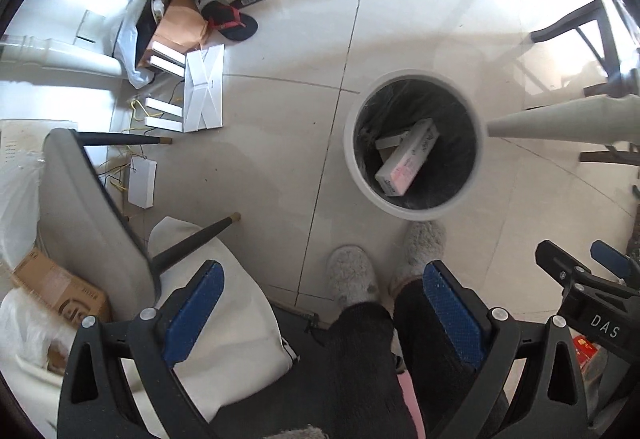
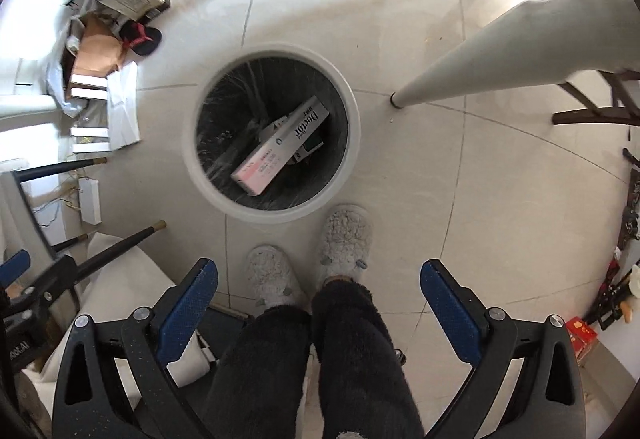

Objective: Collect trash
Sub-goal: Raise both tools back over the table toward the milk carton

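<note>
A round white trash bin (image 1: 354,159) (image 2: 192,155) with a black liner stands on the tiled floor. A long white and pink box (image 1: 408,159) (image 2: 276,151) lies inside it on other small boxes. My left gripper (image 1: 324,275) is open and empty, held high above the floor, left of the bin. My right gripper (image 2: 320,275) is open and empty, held above the floor just in front of the bin. The right gripper also shows at the right edge of the left wrist view (image 1: 580,279).
The person's grey slippers (image 2: 308,263) stand by the bin. A white table leg (image 2: 480,63) is to the right. A chair (image 1: 92,207) with black legs, white boxes (image 1: 202,91), cardboard and sandals (image 1: 232,23) lie to the left. Dark chair legs (image 2: 592,111) stand far right.
</note>
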Tool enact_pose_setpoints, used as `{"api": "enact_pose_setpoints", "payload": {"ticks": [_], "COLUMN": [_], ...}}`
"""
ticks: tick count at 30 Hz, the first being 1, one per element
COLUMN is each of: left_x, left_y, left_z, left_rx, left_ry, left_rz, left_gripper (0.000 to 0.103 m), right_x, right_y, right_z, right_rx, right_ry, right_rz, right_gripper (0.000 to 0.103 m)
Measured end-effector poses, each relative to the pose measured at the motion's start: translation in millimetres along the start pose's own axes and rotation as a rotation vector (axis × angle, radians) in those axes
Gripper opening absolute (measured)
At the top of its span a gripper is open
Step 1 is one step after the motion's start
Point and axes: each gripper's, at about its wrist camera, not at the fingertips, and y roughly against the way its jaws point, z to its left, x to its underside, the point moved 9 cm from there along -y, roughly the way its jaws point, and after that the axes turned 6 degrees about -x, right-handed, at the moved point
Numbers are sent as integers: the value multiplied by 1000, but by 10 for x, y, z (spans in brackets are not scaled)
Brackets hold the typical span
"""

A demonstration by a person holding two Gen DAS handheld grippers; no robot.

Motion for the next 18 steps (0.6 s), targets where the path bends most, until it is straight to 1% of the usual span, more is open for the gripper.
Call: {"api": "enact_pose_setpoints", "payload": {"ticks": [7, 12, 18], "left_x": [244, 378, 439], "left_y": [825, 1405, 2150], "left_z": [40, 33, 72], "left_rx": [23, 41, 74], "left_ry": [-30, -56, -69], "left_rz": [-71, -123, -192], "left_gripper": [102, 102, 102], "right_x": [301, 505, 724], "right_y": [1023, 1824, 2637], "right_z": [194, 233, 281], "right_rx": [-20, -48, -86], "right_ry": [0, -2, -12], "right_rz": [-99, -151, -181], "right_gripper": [102, 102, 102]}}
